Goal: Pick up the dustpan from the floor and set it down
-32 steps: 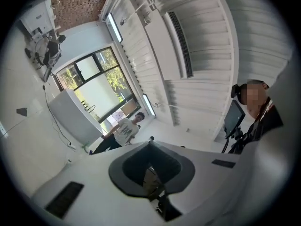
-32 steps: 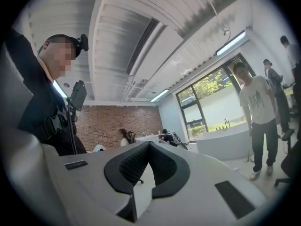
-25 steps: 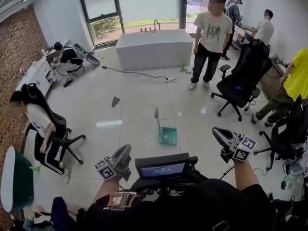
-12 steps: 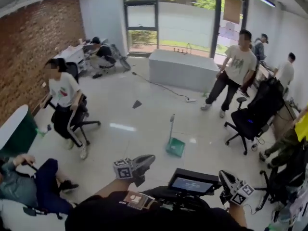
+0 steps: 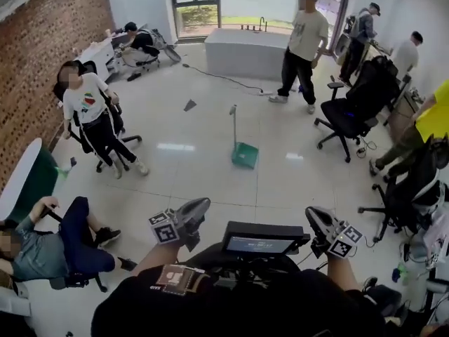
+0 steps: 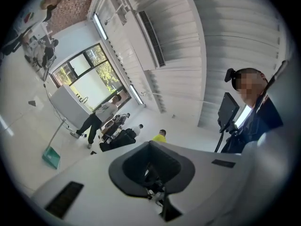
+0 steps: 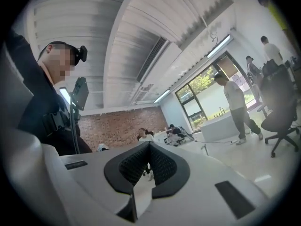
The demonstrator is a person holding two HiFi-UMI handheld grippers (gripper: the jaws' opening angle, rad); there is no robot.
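The green dustpan (image 5: 245, 154) stands on the white tiled floor mid-room, its long handle (image 5: 233, 125) upright. In the left gripper view the dustpan (image 6: 51, 157) is small and far off at the lower left. My left gripper (image 5: 198, 208) is low, close to my body, far from the dustpan, its jaws shut on nothing. My right gripper (image 5: 313, 215) is held low on the right, also far from it. Seen in their own views, the left gripper (image 6: 151, 172) and the right gripper (image 7: 149, 166) point up into the room with pads together and nothing between them.
Seated people (image 5: 88, 114) on rolling chairs fill the left side. Black office chairs (image 5: 358, 107) and more people are on the right. A standing person (image 5: 302, 41) is beyond the dustpan near a white counter (image 5: 252, 51). A cable (image 5: 224, 79) crosses the floor. A small screen (image 5: 258, 244) sits at my chest.
The head view has swung and tilted, so the room has shifted in frame. The dustpan stays in its place on the floor. Both grippers remain low by my body.
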